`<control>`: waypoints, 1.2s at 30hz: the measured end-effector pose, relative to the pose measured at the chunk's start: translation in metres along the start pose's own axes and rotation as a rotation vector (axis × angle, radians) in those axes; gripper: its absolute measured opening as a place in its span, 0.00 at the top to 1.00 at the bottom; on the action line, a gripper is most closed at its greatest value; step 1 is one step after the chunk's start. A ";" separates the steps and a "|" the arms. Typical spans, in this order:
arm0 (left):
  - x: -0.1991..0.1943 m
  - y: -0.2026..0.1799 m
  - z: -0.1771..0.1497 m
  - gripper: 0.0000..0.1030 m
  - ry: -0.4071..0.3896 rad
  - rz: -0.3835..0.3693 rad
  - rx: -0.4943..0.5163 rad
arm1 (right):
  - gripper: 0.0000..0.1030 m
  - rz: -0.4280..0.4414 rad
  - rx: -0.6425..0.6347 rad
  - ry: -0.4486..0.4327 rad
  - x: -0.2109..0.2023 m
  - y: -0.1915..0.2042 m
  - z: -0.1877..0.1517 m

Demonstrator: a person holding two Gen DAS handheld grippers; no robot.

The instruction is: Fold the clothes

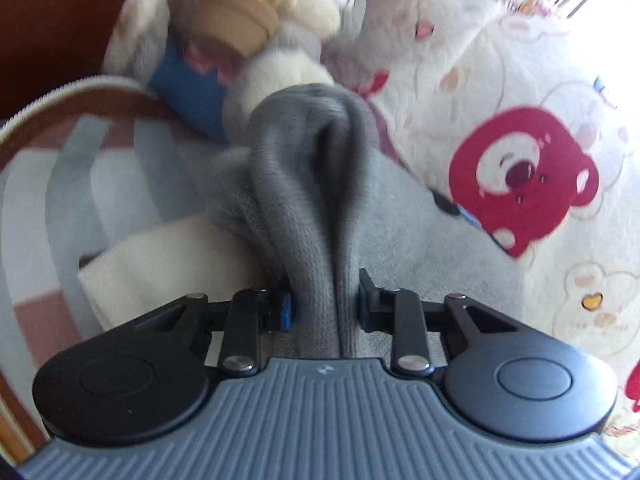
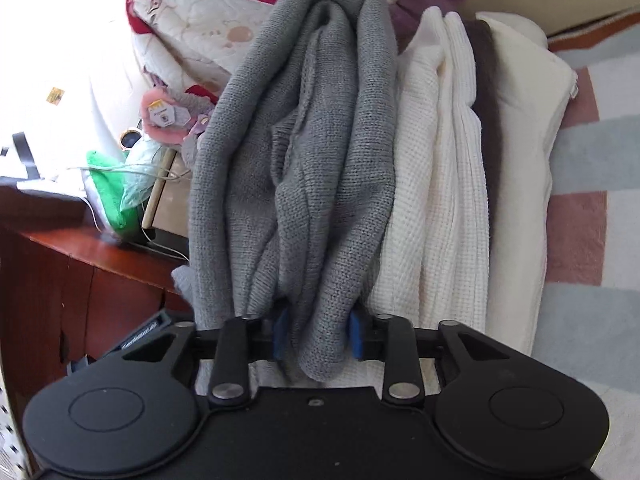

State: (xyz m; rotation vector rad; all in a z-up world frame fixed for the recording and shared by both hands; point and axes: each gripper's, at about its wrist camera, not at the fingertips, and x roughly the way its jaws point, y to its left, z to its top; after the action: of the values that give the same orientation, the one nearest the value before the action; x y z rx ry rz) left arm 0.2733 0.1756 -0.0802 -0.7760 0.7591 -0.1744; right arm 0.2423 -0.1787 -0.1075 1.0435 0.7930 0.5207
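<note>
both grippers [image 1: 324, 300] [image 2: 318, 332] clamping grey knit [image 2: 312, 152], plush rabbit [image 1: 280, 20] beyond

There's a grey plush bunny [image 1: 280, 28] flopped against a cream quilt printed with red bears [image 1: 520, 176], both on the bed's pink, grey and white striped blanket [image 1: 60, 184]. Off to the side, a reddish wooden nightstand [image 2: 80, 256] has a crumpled green cloth [image 2: 108, 196] on it.

Daylit fisheye views, corners blown out

Glare whitens the bear-print cream quilt [image 1: 500, 92] at the upper right; the grey plush rabbit toy [image 1: 288, 12] beside it is motion-blurred.
</note>
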 end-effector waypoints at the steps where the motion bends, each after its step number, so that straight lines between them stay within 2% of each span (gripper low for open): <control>1: -0.007 -0.004 0.002 0.77 0.007 -0.022 -0.038 | 0.79 0.014 0.024 0.007 -0.001 -0.004 0.002; 5: -0.018 -0.013 0.002 0.77 0.078 -0.199 -0.277 | 0.84 0.133 0.173 0.004 -0.010 -0.031 -0.002; 7: -0.018 -0.013 -0.002 0.77 0.112 -0.267 -0.388 | 0.87 0.227 0.237 0.031 -0.015 -0.035 -0.004; 10: -0.028 -0.011 -0.011 0.77 0.128 -0.343 -0.495 | 0.87 0.316 0.129 0.088 -0.028 -0.018 0.004; 13: -0.038 0.001 -0.033 0.76 0.094 -0.344 -0.564 | 0.87 0.229 0.056 0.178 -0.031 -0.021 0.010; 15: -0.034 0.012 -0.056 0.75 0.059 -0.289 -0.587 | 0.88 0.069 0.013 0.222 -0.017 -0.026 0.005; 17: -0.024 0.027 -0.083 0.73 0.035 -0.231 -0.615 | 0.87 0.050 0.031 0.193 -0.014 -0.033 -0.003; 19: -0.021 0.042 -0.103 0.70 0.014 -0.248 -0.649 | 0.86 0.053 0.051 0.149 -0.019 -0.037 -0.010; 21: -0.025 0.050 -0.111 0.67 0.010 -0.260 -0.641 | 0.80 0.032 -0.038 0.109 -0.029 -0.029 -0.018; 22: -0.029 0.051 -0.110 0.67 0.009 -0.253 -0.606 | 0.76 0.014 -0.126 0.091 -0.035 -0.020 -0.026; 23: -0.034 0.049 -0.106 0.63 0.010 -0.217 -0.530 | 0.69 -0.022 -0.231 0.092 -0.040 -0.008 -0.034; 24: -0.041 0.046 -0.100 0.51 0.007 -0.151 -0.427 | 0.67 -0.069 -0.361 0.108 -0.043 0.006 -0.044; 25: -0.051 0.043 -0.094 0.48 -0.016 -0.077 -0.315 | 0.62 -0.116 -0.501 0.129 -0.046 0.021 -0.058; 28: -0.087 0.027 -0.090 0.47 -0.152 0.089 -0.016 | 0.61 -0.181 -0.765 0.121 -0.055 0.055 -0.095; 30: -0.111 0.022 -0.087 0.47 -0.245 0.112 0.082 | 0.48 -0.227 -0.911 0.053 -0.055 0.073 -0.122; 32: -0.124 0.015 -0.075 0.42 -0.336 0.103 0.158 | 0.24 -0.405 -1.194 -0.126 -0.049 0.089 -0.161; 33: -0.128 0.010 -0.066 0.39 -0.391 0.106 0.206 | 0.20 -0.491 -1.356 -0.216 -0.040 0.092 -0.182; 34: -0.128 0.005 -0.057 0.38 -0.448 0.122 0.251 | 0.17 -0.520 -1.465 -0.236 -0.030 0.095 -0.195; 35: -0.125 0.000 -0.046 0.37 -0.467 0.129 0.293 | 0.17 -0.544 -1.561 -0.245 -0.020 0.098 -0.207; 36: -0.120 -0.004 -0.036 0.37 -0.460 0.125 0.337 | 0.17 -0.545 -1.604 -0.216 -0.011 0.099 -0.213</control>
State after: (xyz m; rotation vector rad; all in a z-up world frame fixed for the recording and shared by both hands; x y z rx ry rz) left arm 0.1629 0.2011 -0.0279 -0.4214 0.3263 -0.0062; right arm 0.0665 -0.0263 -0.0729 -0.5914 0.2308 0.3816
